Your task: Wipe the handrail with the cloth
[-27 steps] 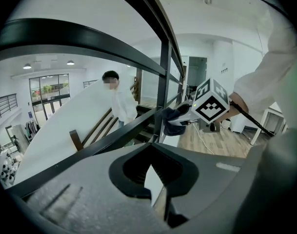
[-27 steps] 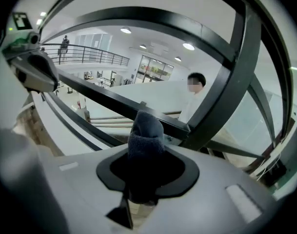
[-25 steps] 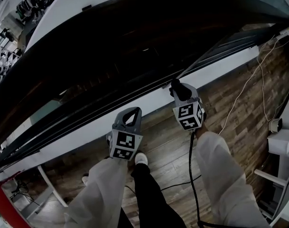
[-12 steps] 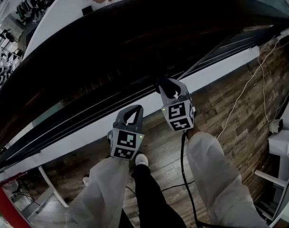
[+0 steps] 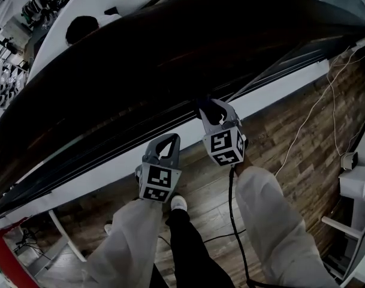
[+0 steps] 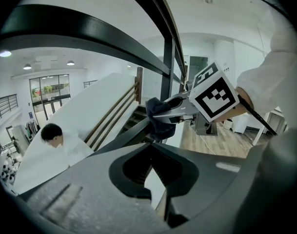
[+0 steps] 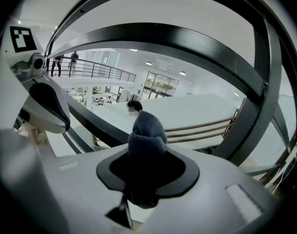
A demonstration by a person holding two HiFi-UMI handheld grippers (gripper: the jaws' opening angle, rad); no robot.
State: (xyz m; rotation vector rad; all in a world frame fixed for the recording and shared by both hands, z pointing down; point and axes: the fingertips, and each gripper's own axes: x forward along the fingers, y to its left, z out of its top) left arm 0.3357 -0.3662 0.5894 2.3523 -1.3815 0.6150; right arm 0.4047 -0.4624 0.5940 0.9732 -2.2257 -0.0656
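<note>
The dark handrail [image 5: 170, 47] sweeps in a broad curve across the head view, and in the right gripper view the handrail [image 7: 187, 38] arches overhead. My right gripper [image 5: 207, 106] is shut on a dark blue-grey cloth [image 7: 147, 128] and holds it up against the rail's underside; the cloth [image 6: 159, 117] also shows in the left gripper view. My left gripper [image 5: 168, 138] hangs lower, to the left of the right one and apart from the rail. Its jaws meet with nothing between them [image 6: 150, 144].
Thin dark rails and a white base strip [image 5: 188, 131] run under the handrail. Below lies wooden floor [image 5: 290, 125] with white cables [image 5: 326, 101] and white furniture [image 5: 357, 185] at the right. A person [image 6: 53, 135] stands on the lower level beyond the rail.
My right gripper has slid left along the rail with the cloth, closer to the left gripper. The person beyond the rail has moved left. The left gripper has stayed put.
</note>
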